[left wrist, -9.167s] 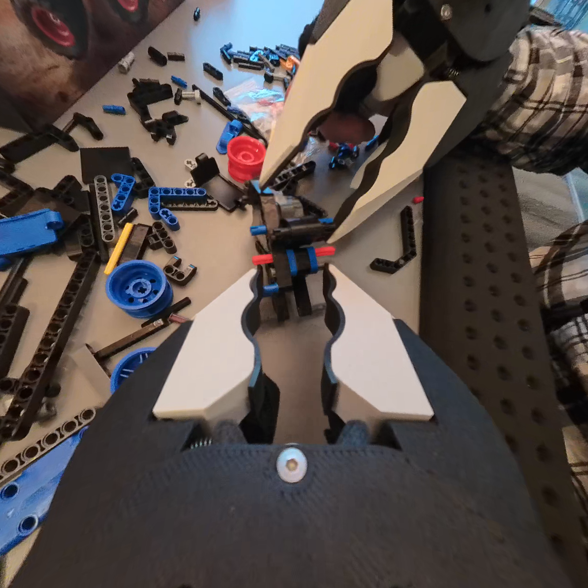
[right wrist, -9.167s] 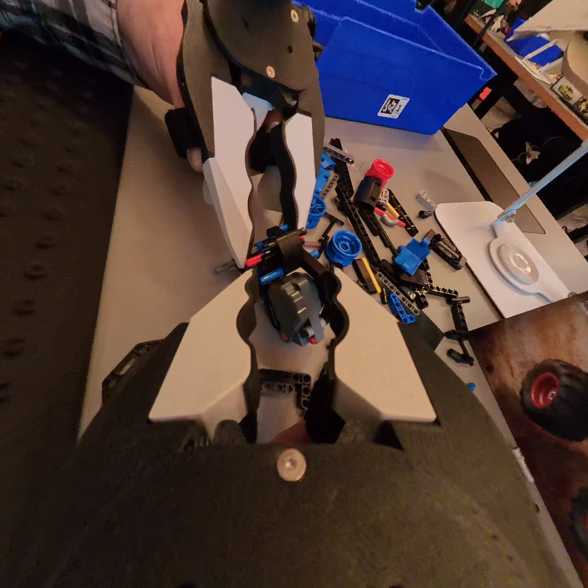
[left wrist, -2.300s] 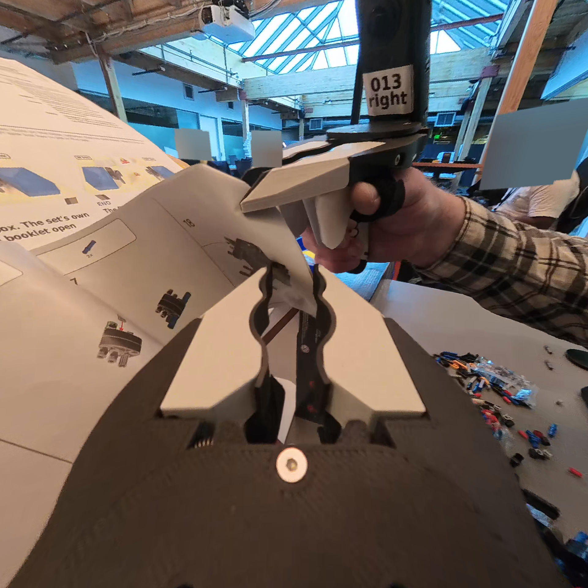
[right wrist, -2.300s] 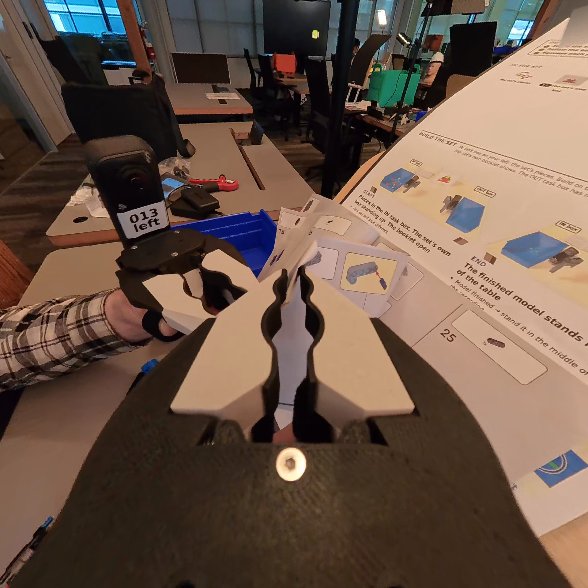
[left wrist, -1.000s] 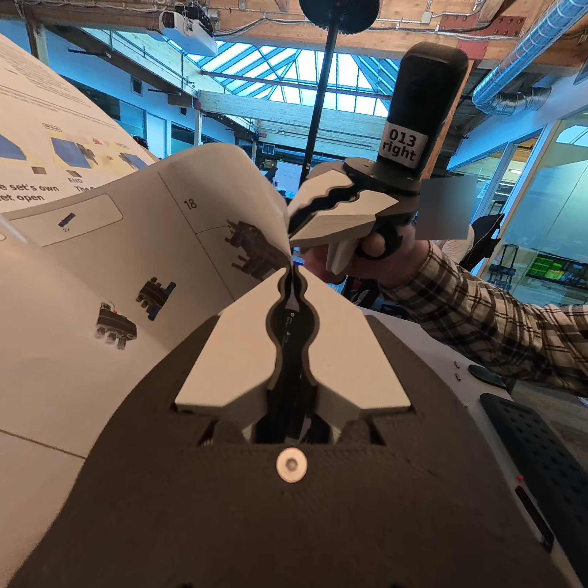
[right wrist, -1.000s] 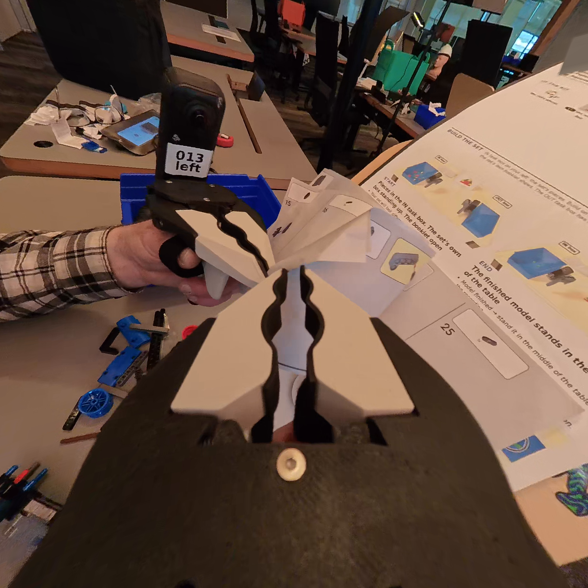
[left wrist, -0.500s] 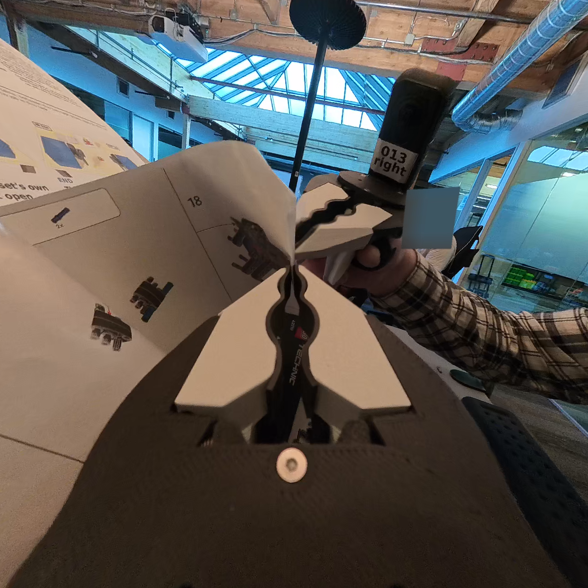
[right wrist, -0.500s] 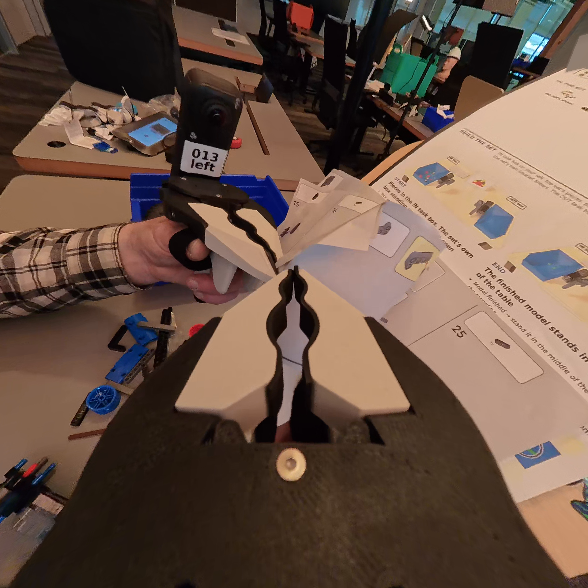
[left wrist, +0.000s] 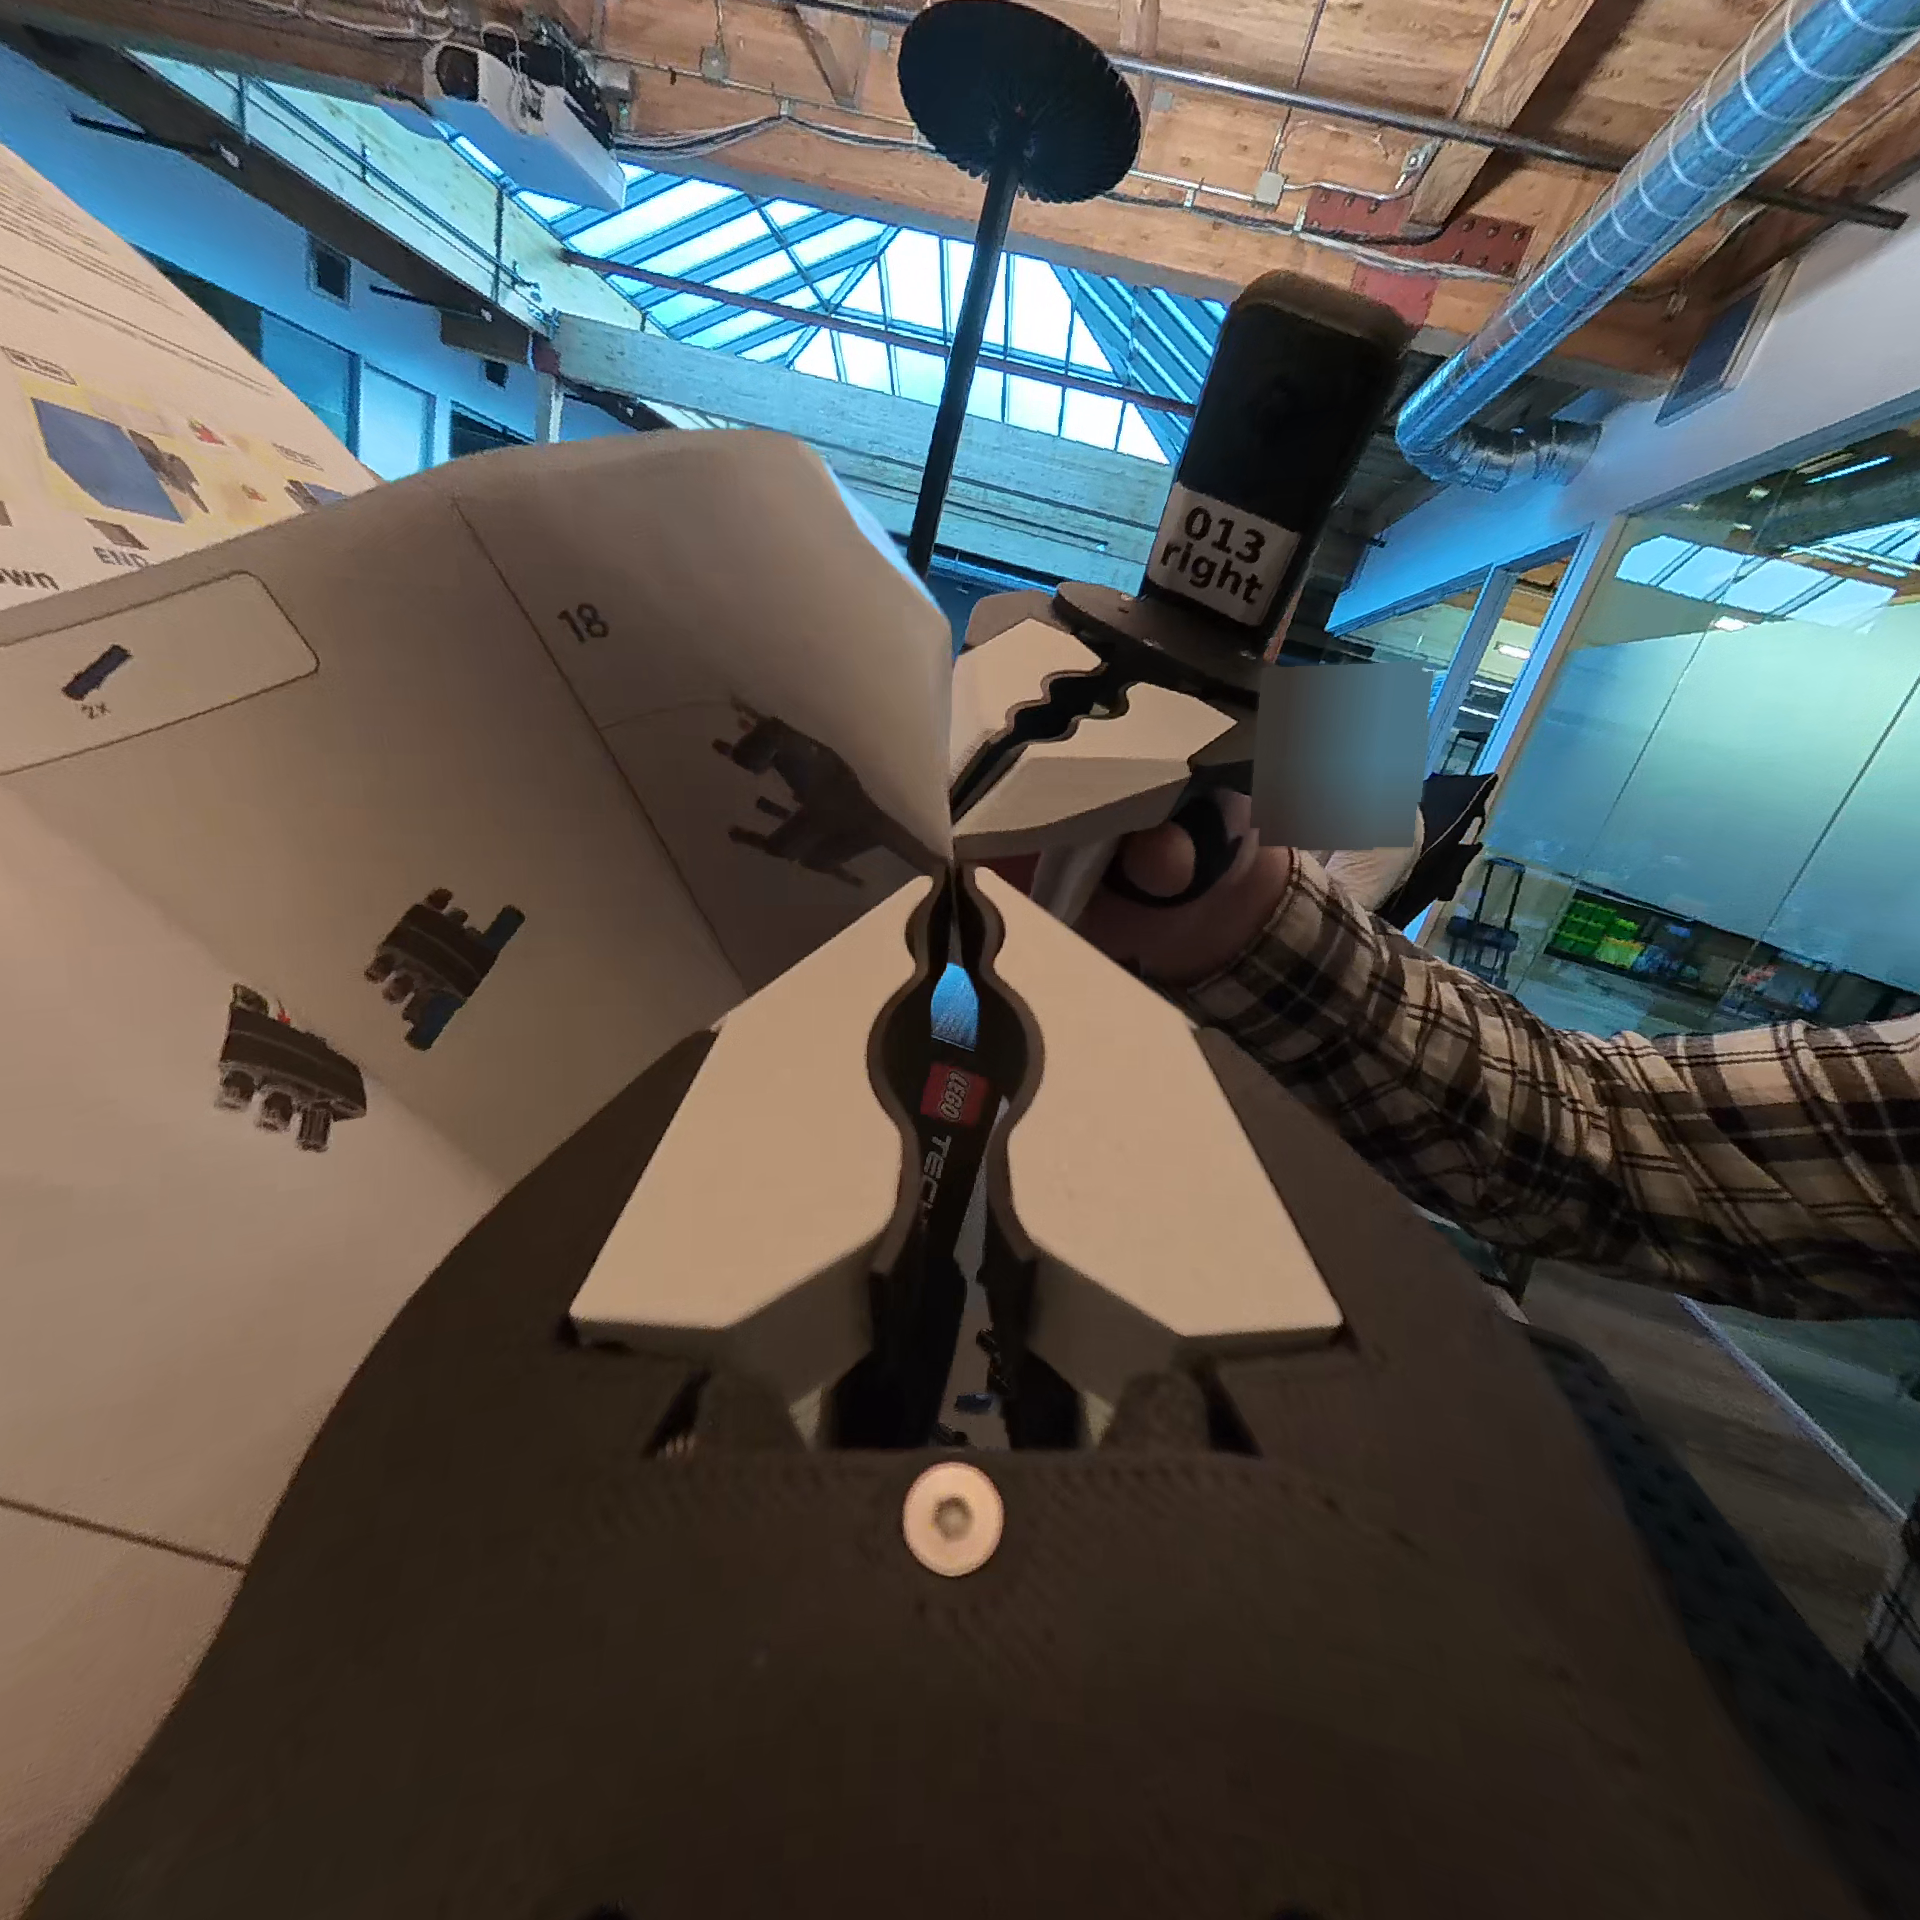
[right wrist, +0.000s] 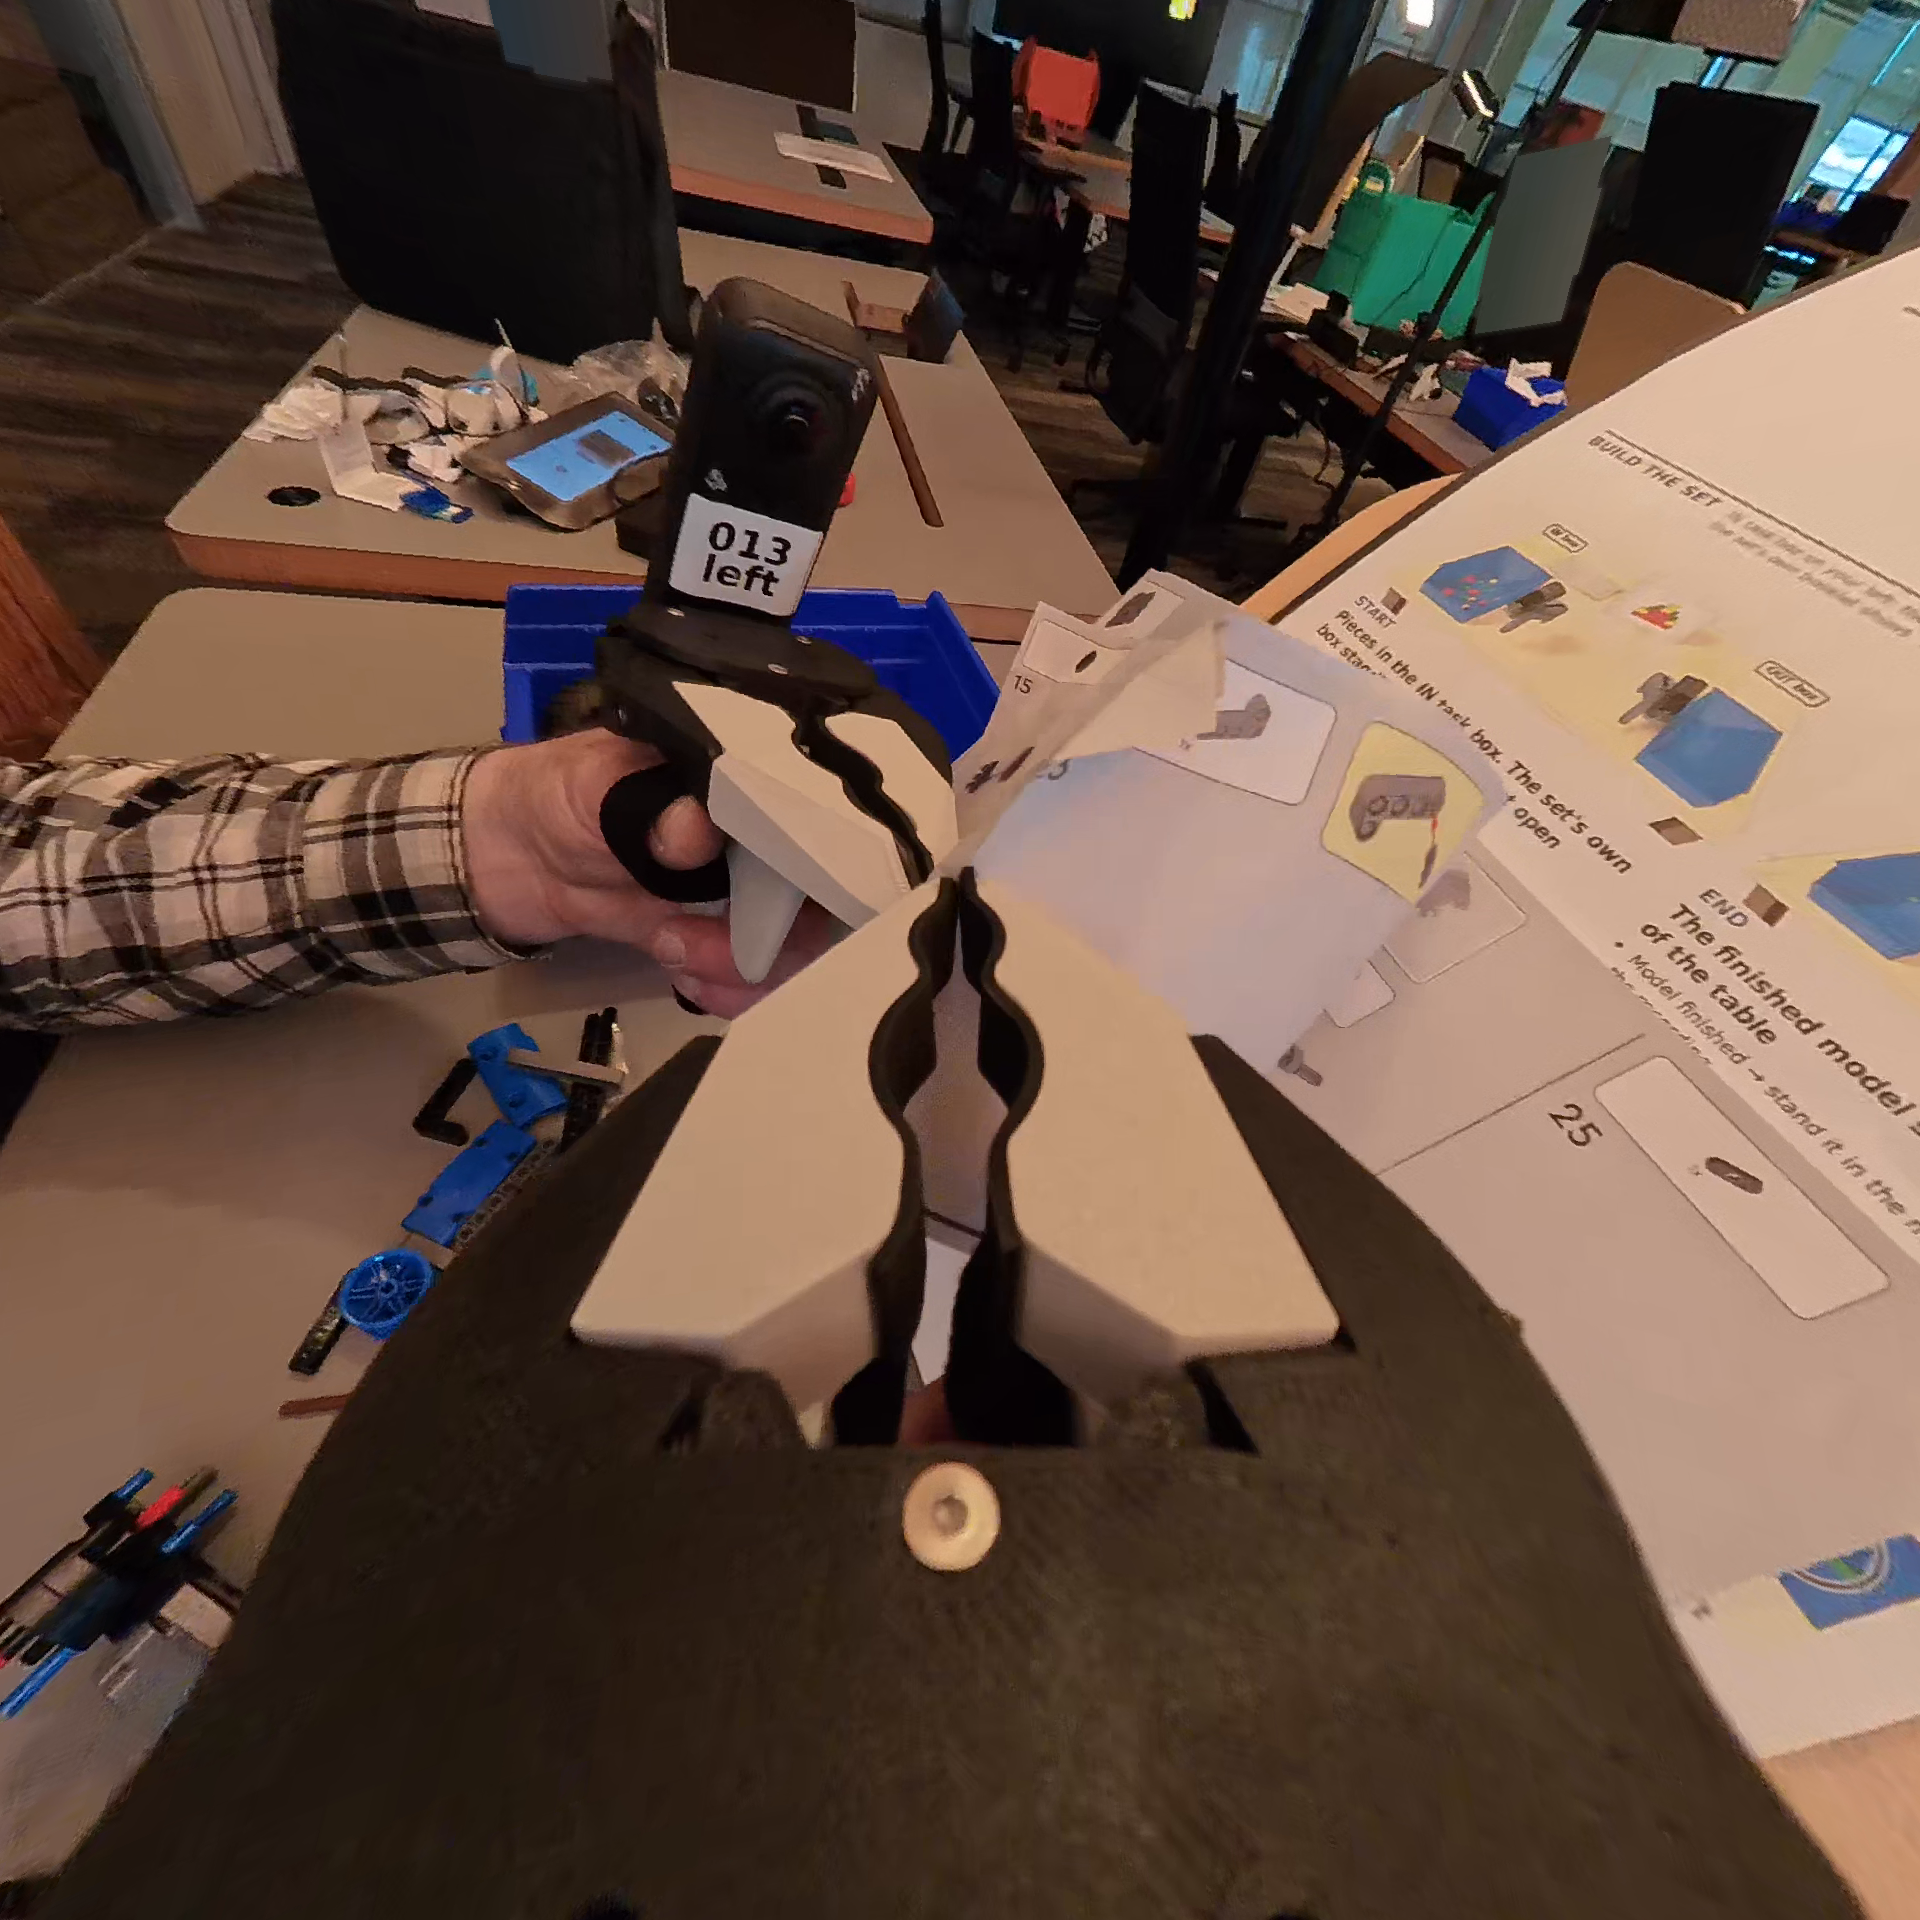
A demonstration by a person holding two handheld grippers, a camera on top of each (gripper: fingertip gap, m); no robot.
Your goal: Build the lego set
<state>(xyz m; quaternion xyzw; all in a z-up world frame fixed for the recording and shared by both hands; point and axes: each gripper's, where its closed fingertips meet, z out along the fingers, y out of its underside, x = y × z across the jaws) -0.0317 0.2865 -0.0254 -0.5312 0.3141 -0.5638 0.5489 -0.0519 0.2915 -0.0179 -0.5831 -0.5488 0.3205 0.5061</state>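
The lego set's instruction booklet (left wrist: 499,831) is lifted up in the air between the two grippers, with its pages fanned open, and both grippers meet at the same corner of the paper. The left gripper (left wrist: 951,894) is clenched on the booklet: its pale fingers (left wrist: 790,1122) are pressed together at the tips, and the dark cover of the booklet passes down through the gap between them. The right gripper (right wrist: 956,894) is also clenched, and a thin white page runs between its tips and down inside the wavy opening. In the right wrist view the left gripper (right wrist: 914,831) is just beside the right one, held by a hand (right wrist: 561,842) in a plaid sleeve (right wrist: 208,873). Behind the booklet stands a large printed sheet (right wrist: 1714,831) with coloured pictures. The loose lego pieces lie on the grey table (right wrist: 208,1195) below the left hand: blue parts (right wrist: 488,1143), a blue wheel (right wrist: 384,1288) and some black beams. A blue bin (right wrist: 914,655) is on the table behind the left gripper.
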